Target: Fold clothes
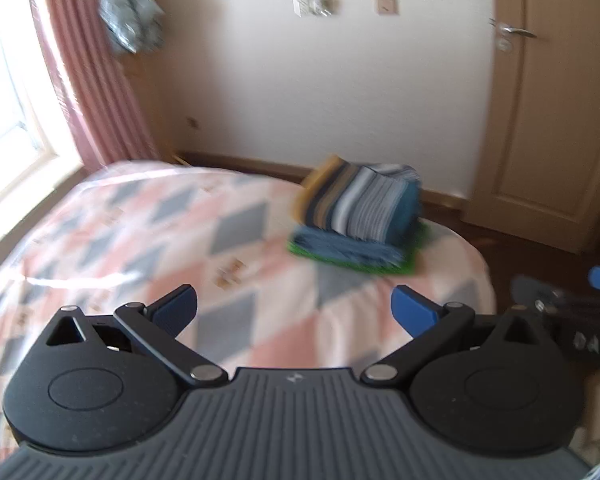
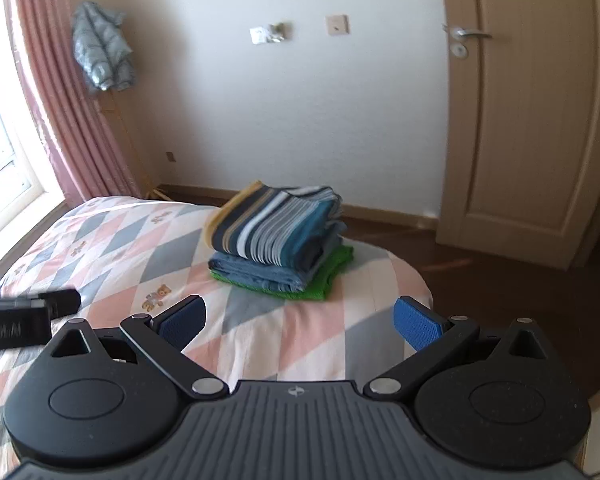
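Both the left gripper [image 1: 294, 308] and right gripper [image 2: 300, 318] hang wide and empty above the bed [image 2: 112, 240], so I'd leave the tidy folded stack [image 2: 278, 236] untouched.

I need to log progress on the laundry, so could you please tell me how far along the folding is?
Done: three folded garments are stacked on the bed, a striped top over a blue piece and a green one. In hand: nothing; the left hand-held gripper and right hand-held gripper are both open and empty. Left: no unfolded clothes show on the bed; a puffy jacket hangs by the curtain.
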A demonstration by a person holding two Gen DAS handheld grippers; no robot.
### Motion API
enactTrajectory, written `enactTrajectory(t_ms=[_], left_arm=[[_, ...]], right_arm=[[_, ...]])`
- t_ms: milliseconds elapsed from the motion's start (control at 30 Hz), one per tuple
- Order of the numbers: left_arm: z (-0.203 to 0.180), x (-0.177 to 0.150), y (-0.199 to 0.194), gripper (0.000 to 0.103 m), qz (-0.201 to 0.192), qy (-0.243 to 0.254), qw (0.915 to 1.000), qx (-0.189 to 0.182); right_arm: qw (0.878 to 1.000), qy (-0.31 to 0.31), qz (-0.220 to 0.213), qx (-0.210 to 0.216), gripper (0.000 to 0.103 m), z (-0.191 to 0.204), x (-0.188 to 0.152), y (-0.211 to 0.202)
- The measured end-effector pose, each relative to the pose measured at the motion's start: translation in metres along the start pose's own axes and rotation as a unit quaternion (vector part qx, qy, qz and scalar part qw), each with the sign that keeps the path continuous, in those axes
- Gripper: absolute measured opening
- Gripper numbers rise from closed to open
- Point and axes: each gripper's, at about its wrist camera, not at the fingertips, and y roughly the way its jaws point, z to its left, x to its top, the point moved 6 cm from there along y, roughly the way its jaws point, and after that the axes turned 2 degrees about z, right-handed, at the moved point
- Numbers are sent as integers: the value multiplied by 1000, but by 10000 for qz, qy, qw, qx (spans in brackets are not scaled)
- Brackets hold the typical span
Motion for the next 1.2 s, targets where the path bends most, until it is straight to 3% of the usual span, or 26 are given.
enactTrajectory(t_ms=[167, 633, 1200], left_arm=[[-1, -16, 8, 102, 332, -255, 9989, -195], [-16, -16, 49, 102, 977, -547, 9937, 71], [-48, 36, 145, 102, 1470, -804, 9846, 498]], right_arm=[[9980, 314, 534, -141, 103, -5, -1, 8], [9950, -50, 992, 95, 103, -10, 9, 50], [9830, -619, 1700, 322, 103, -39, 56, 158]])
